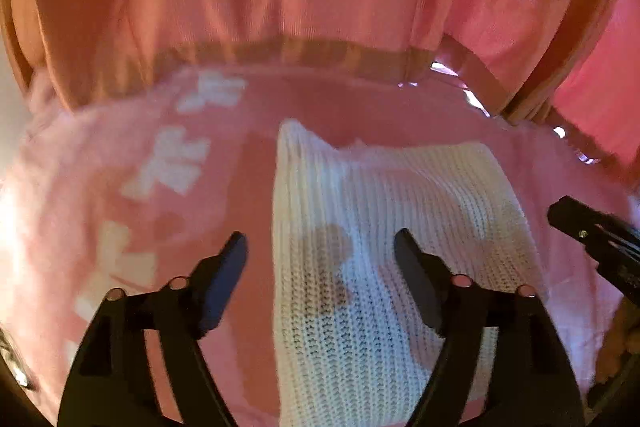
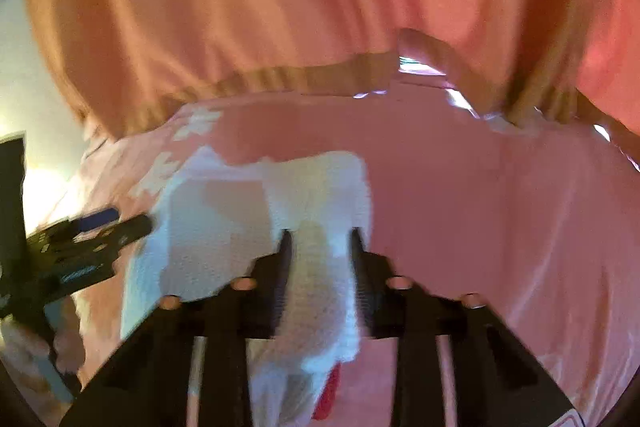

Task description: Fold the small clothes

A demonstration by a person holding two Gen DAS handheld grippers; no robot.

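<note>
Our left gripper (image 1: 320,247) gapes over the white knit garment (image 1: 400,219); our right gripper (image 2: 320,243) pinches its fold, bare pink cloth (image 2: 500,207) just beside.

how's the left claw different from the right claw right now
The left claw stands wide open with nothing between its fingers, hovering over the white knit garment. The right claw is narrower, with a fold of that knit between its fingers. Both are black and point toward the pink cloth.
</note>
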